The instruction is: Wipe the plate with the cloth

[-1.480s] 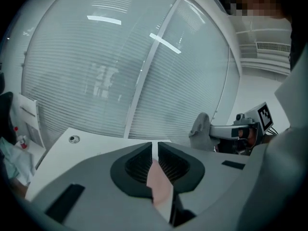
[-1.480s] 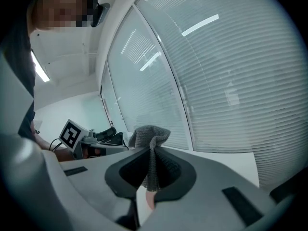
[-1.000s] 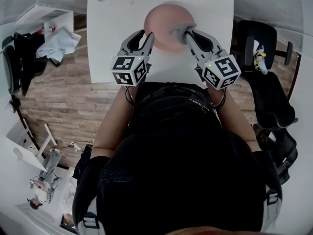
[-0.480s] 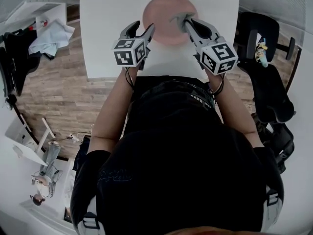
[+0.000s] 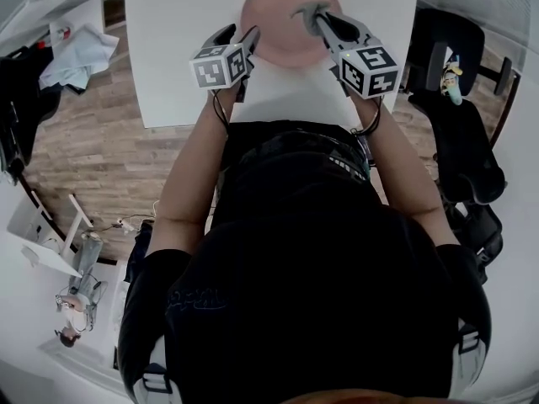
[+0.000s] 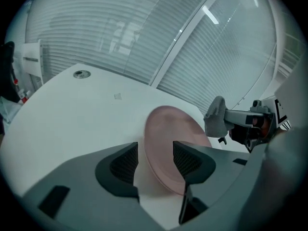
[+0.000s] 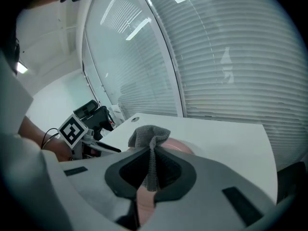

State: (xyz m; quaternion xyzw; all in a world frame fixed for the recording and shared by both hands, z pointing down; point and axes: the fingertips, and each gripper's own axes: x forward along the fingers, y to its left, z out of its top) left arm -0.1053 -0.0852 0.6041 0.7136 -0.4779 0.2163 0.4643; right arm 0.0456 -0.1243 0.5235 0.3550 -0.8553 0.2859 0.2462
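A pink plate lies on the white table. My left gripper is at the plate's near-left edge. In the left gripper view this gripper stands open, with the rim of the plate between its dark pads and neither pad pressing on it. My right gripper hangs over the plate's right part, shut on a grey cloth. In the right gripper view the cloth stands up pinched between the jaws of that gripper, and the plate shows behind it.
The table has a round grommet hole at its far left. A black office chair stands right of the table. A white shelf with a pale cloth is at the left, over the wooden floor. Window blinds lie beyond the table.
Both grippers have come down toward the plate and table. The left gripper's jaws have spread wider and now straddle the plate's rim. The right gripper still holds the cloth.
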